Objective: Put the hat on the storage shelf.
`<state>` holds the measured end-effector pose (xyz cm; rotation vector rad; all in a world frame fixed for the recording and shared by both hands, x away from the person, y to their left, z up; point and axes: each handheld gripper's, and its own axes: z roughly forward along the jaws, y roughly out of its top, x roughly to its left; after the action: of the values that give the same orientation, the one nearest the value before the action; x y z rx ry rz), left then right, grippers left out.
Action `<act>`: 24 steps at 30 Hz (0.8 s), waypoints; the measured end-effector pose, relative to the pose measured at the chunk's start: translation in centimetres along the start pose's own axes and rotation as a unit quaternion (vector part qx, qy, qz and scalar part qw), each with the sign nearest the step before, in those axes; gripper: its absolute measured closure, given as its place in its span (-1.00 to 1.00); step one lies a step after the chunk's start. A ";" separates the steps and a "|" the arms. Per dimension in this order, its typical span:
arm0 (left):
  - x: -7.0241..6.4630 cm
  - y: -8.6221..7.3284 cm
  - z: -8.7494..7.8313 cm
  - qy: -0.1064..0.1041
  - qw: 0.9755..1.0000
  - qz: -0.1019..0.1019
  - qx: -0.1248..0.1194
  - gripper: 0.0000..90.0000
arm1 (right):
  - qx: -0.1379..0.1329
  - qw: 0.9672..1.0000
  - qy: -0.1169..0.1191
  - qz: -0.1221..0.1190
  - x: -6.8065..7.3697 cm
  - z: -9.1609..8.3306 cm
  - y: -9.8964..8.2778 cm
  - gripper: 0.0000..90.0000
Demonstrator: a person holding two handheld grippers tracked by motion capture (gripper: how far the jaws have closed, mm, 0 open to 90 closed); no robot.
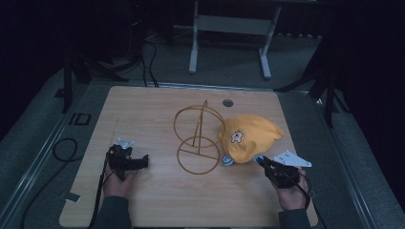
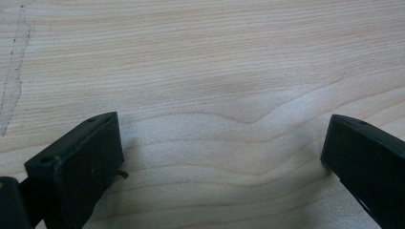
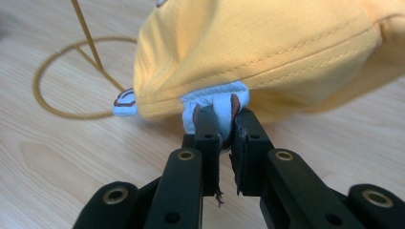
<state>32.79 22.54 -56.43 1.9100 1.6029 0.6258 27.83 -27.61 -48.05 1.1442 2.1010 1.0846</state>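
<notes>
A yellow cap [image 1: 250, 136] with a small cartoon patch lies on the wooden table [image 1: 143, 109], right of a gold wire stand [image 1: 198, 140] made of rings and a slanted rod. My right gripper [image 1: 261, 160] is shut on a light blue tab [image 3: 215, 102] at the cap's lower edge [image 3: 267, 62]; the jaws pinch the fabric. A second light blue tab [image 1: 227, 161] pokes out beside the stand's base ring [image 3: 52, 90]. My left gripper [image 1: 143, 162] rests low on the table at the left, open, its fingers [image 2: 79, 162] wide apart over bare wood.
A round cable hole [image 1: 228, 102] sits in the table behind the stand. A white desk frame [image 1: 229, 28] stands on the floor beyond the far edge. A black cable [image 1: 64, 150] loops on the floor at the left.
</notes>
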 end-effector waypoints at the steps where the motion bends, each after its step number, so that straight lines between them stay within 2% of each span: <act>1: 0.0 0.0 0.0 0.000 1.000 0.000 0.000 -0.99 | -0.004 1.000 0.002 0.001 0.0 -0.1 0.2 0.83; 7: 0.0 0.0 0.0 0.000 1.000 0.000 0.000 -0.99 | -0.030 0.999 0.019 0.013 -0.3 -1.0 1.7 0.83; 19: 0.0 0.0 0.0 0.000 1.000 -0.001 -0.001 -0.99 | -0.057 0.998 0.022 0.019 -1.0 -1.9 3.7 0.84; 24: 0.0 0.0 0.0 0.000 1.000 -0.001 -0.001 -0.99 | -0.068 0.997 0.022 0.013 -1.0 -2.4 4.5 0.84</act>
<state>32.79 22.52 -56.44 1.9068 1.6037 0.6261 28.60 -27.94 -42.96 1.0943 2.0154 1.2556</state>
